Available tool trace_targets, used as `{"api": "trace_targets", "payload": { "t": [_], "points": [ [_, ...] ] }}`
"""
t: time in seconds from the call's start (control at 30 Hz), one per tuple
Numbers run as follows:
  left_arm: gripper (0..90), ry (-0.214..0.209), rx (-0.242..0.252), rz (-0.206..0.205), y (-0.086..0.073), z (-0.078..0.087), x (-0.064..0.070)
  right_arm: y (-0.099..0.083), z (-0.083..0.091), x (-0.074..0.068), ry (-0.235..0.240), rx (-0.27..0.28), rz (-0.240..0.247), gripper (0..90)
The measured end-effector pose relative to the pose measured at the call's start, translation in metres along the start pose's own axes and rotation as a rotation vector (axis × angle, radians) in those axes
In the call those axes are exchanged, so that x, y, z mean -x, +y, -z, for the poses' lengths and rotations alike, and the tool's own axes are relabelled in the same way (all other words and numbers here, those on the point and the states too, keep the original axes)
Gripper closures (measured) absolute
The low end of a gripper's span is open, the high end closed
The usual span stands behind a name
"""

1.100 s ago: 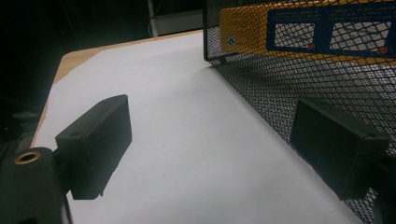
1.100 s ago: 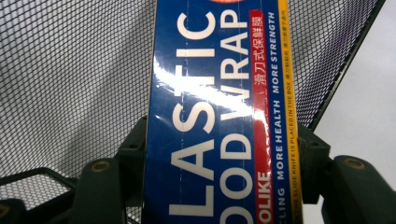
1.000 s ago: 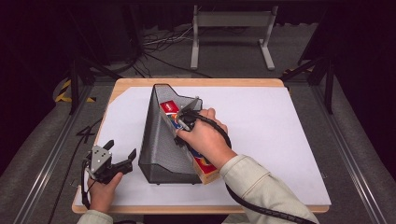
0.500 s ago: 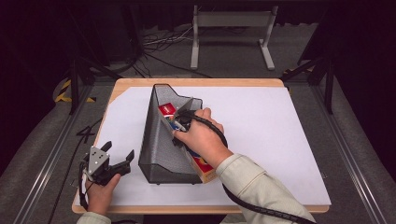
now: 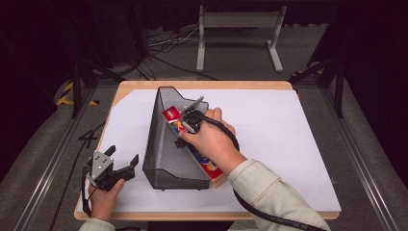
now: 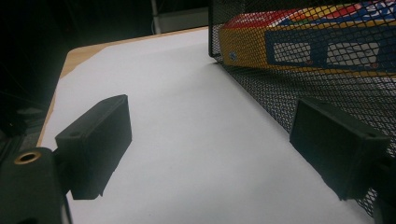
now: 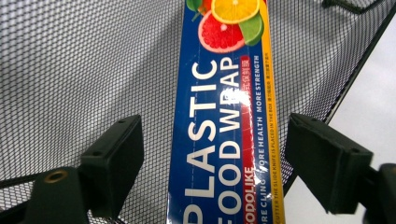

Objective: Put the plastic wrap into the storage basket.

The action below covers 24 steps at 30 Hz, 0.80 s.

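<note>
A black mesh holder point(image 5: 166, 149) lies on its side on the white sheet point(image 5: 288, 130). In it rests a long blue box of plastic food wrap point(image 5: 208, 166), whose near end sticks out of the holder's front. My right gripper point(image 5: 188, 120) hovers over the box's far part, open. In the right gripper view the box point(image 7: 224, 116) runs between the two jaws, with a gap on each side, over the mesh point(image 7: 84, 60). My left gripper point(image 5: 123, 155) is open at the front left, just beside the holder point(image 6: 280, 88). The box point(image 6: 299, 42) shows through the mesh there.
The wooden table's edge point(image 5: 202, 85) frames the white sheet, which lies bare to the right of the holder. Behind the table, a metal stand point(image 5: 238, 24) and cables lie on the dark floor.
My right gripper has shifted slightly farther along the box, toward its red end. The left gripper has hardly moved.
</note>
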State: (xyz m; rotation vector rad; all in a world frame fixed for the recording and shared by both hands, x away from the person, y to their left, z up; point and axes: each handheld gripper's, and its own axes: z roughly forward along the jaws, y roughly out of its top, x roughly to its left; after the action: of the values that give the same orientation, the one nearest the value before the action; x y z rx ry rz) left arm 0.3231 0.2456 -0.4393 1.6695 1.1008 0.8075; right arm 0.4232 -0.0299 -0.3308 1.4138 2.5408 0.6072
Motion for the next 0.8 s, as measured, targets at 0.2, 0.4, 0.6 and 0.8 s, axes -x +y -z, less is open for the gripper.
{"api": "trace_targets", "payload": {
  "t": [0.2, 0.4, 0.6, 0.8],
  "points": [
    [13.8, 0.003, -0.002, 0.005, 0.0, -0.002, -0.001, -0.001, 0.007, 0.001, 0.012, 0.079, 0.037, 16.8],
    [13.7, 0.008, -0.003, 0.006, -0.001, 0.0, -0.001, -0.005, 0.02, 0.005, 0.044, 0.216, 0.053, 16.0],
    [13.7, 0.01, 0.002, 0.011, -0.002, 0.001, -0.003, -0.009, 0.029, 0.011, 0.078, 0.296, 0.071, 15.6],
    [13.7, 0.008, 0.0, 0.009, -0.002, 0.001, -0.003, -0.015, 0.044, 0.021, 0.117, 0.408, 0.11, 15.4]
  ]
}}
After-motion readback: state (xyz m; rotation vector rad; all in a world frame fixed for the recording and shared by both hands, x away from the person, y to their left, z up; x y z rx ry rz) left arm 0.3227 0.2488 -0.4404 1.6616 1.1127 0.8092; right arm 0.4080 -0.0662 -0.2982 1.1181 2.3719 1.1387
